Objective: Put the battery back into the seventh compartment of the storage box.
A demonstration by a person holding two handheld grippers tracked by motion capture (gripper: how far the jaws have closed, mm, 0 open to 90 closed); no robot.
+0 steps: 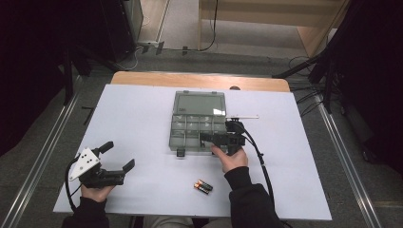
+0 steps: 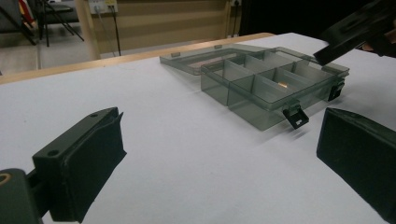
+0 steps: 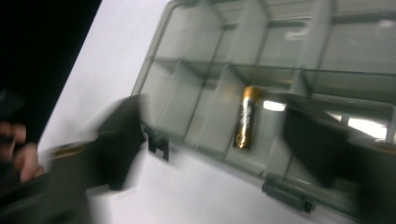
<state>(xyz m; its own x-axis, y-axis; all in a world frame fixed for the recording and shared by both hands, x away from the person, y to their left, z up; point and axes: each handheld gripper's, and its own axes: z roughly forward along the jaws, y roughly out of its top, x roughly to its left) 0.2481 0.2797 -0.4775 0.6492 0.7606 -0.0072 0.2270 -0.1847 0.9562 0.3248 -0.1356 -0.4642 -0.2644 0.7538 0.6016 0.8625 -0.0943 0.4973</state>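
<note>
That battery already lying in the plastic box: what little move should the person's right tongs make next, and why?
Probably draw the right tongs back out of the box and toward the two batteries on the table near the person. One battery lies loose in a compartment, the right tongs' jaws stand open around nothing, and the left tongs wait open well off to the side.

light: dim room, white rectangular surface (image 1: 142, 123) lit from above | shadows: soft, short | glare: pale glints on smoky translucent plastic compartment box (image 3: 280, 70) | blur: right gripper view smeared, high view soft
</note>
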